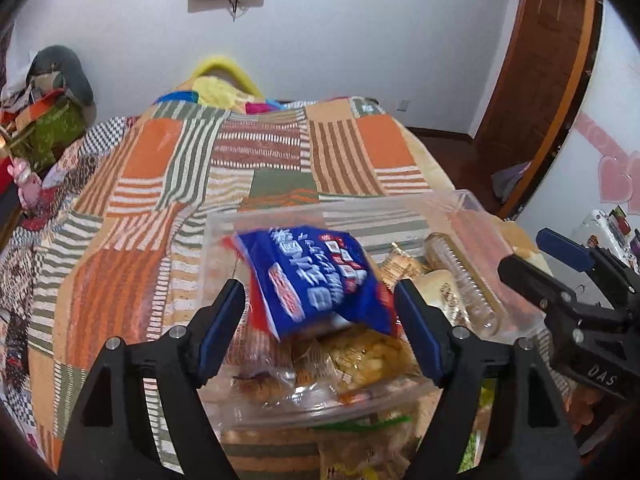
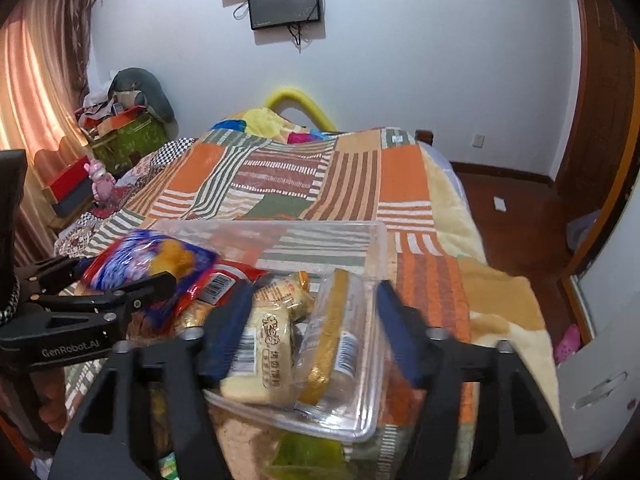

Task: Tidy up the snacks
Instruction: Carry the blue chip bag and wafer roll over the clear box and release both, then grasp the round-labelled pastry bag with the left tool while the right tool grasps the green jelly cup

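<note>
A clear plastic bin (image 1: 224, 236) (image 2: 376, 252) sits on the patchwork bed and holds several wrapped snacks. My left gripper (image 1: 320, 300) is open over the bin; a blue snack bag (image 1: 316, 276) (image 2: 156, 260) lies blurred between its fingers, above the other packets. My right gripper (image 2: 312, 312) is open above the bin's right part, over a cream wafer packet (image 2: 260, 356) and a clear packet with a yellow strip (image 2: 332, 336). The right gripper shows at the right edge of the left wrist view (image 1: 560, 264), and the left gripper shows at the left of the right wrist view (image 2: 124, 280).
More snack packets lie on the bed in front of the bin (image 1: 360, 440) (image 2: 304, 456). The patchwork blanket (image 1: 260, 152) stretches beyond the bin. Boxes and clutter (image 2: 120, 128) stand at the far left. A wooden floor (image 2: 520, 216) lies to the right.
</note>
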`<action>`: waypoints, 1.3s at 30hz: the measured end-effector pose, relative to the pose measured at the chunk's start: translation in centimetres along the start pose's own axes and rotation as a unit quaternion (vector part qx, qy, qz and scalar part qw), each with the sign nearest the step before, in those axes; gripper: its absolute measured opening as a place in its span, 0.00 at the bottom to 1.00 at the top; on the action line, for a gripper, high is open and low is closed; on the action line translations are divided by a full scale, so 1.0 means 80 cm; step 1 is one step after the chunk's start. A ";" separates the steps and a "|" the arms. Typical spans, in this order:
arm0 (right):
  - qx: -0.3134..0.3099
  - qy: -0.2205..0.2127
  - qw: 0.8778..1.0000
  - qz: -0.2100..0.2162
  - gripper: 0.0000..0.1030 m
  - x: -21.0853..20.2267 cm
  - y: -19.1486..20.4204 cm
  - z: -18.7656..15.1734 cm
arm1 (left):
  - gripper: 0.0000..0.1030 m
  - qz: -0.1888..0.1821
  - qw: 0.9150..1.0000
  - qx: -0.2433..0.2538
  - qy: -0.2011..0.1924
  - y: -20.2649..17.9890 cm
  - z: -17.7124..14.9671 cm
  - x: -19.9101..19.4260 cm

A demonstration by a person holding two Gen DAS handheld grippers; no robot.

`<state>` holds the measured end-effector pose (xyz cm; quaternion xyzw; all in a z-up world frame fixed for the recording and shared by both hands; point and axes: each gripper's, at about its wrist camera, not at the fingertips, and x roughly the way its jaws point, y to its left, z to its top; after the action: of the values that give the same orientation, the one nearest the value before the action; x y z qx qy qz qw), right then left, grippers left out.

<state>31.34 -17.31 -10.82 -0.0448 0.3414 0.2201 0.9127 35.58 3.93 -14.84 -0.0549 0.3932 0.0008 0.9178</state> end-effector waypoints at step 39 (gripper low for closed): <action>0.046 0.115 0.992 0.020 0.71 0.030 -0.007 -0.086 | 0.76 -0.072 0.993 0.001 0.093 -0.011 -0.131 -0.006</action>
<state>29.04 -18.48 -17.69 -0.0206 0.4545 0.2160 0.8639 27.76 2.01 -21.57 -0.0817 0.4720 -0.0705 0.8750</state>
